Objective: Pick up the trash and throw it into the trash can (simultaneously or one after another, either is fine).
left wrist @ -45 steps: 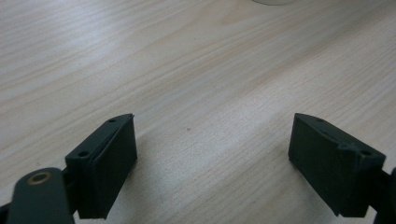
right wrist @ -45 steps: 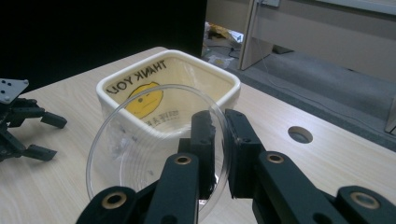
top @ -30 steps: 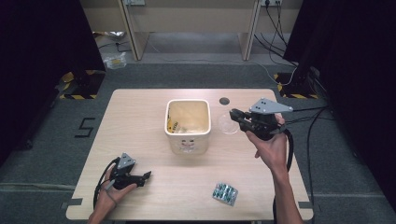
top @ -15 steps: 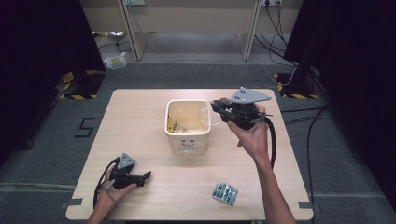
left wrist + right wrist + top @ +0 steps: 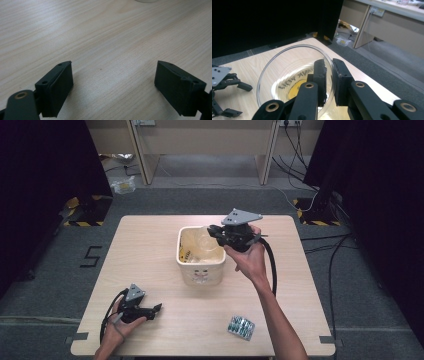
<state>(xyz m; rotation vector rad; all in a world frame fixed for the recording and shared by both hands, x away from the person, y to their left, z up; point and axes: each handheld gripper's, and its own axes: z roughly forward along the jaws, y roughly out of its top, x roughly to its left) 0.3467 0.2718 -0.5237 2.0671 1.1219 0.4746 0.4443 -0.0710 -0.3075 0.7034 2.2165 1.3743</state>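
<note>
My right gripper [image 5: 214,231] is shut on the rim of a clear bowl [image 5: 202,237], one jaw inside and one outside. It holds the bowl tilted over the right part of a cream bin [image 5: 201,272] at mid-table. In the right gripper view the bowl [image 5: 287,75] fills the middle, its rim pinched by my right gripper [image 5: 329,65], and printed lettering shows through the glass. My left gripper [image 5: 156,309] rests on the table at the front left, open. Its jaws stand wide apart over bare wood in the left gripper view [image 5: 113,82].
A blister pack of pills [image 5: 241,327] lies near the table's front edge, right of centre. Something yellow [image 5: 186,255] lies inside the bin. The wooden table [image 5: 150,250] stands on grey carpet, with cables on the floor to the right.
My right gripper has carried the clear bowl leftward, from beside the bin's right side to above the bin. The left gripper has stayed put.
</note>
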